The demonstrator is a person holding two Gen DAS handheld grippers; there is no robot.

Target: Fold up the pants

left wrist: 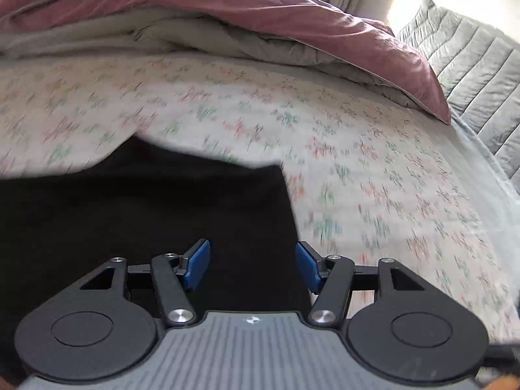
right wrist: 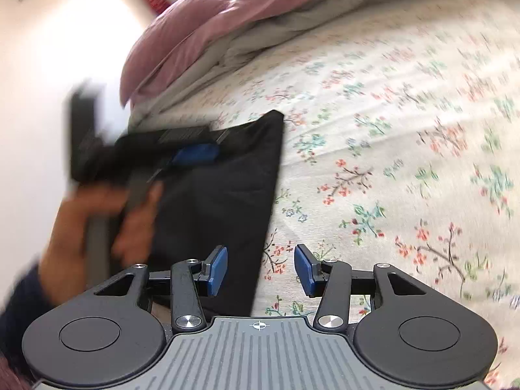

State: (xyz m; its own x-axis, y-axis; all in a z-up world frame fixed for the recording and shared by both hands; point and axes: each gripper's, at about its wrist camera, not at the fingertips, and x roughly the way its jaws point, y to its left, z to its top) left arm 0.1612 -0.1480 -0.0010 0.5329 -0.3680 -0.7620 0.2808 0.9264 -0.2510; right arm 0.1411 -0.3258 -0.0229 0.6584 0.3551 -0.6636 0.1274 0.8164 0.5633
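Observation:
The black pants (left wrist: 146,208) lie folded flat on the floral bed sheet (left wrist: 373,169). My left gripper (left wrist: 253,265) is open and empty, just above the pants near their right edge. In the right wrist view the pants (right wrist: 221,195) are a dark slab left of centre. My right gripper (right wrist: 260,269) is open and empty, straddling the pants' right edge. The left gripper (right wrist: 195,154), blurred and held by a hand (right wrist: 81,227), hovers over the pants' far part.
A pink and grey duvet (left wrist: 260,22) is bunched at the far end of the bed. A grey quilted cover (left wrist: 481,81) lies at the right. The floral sheet (right wrist: 406,162) spreads to the right of the pants.

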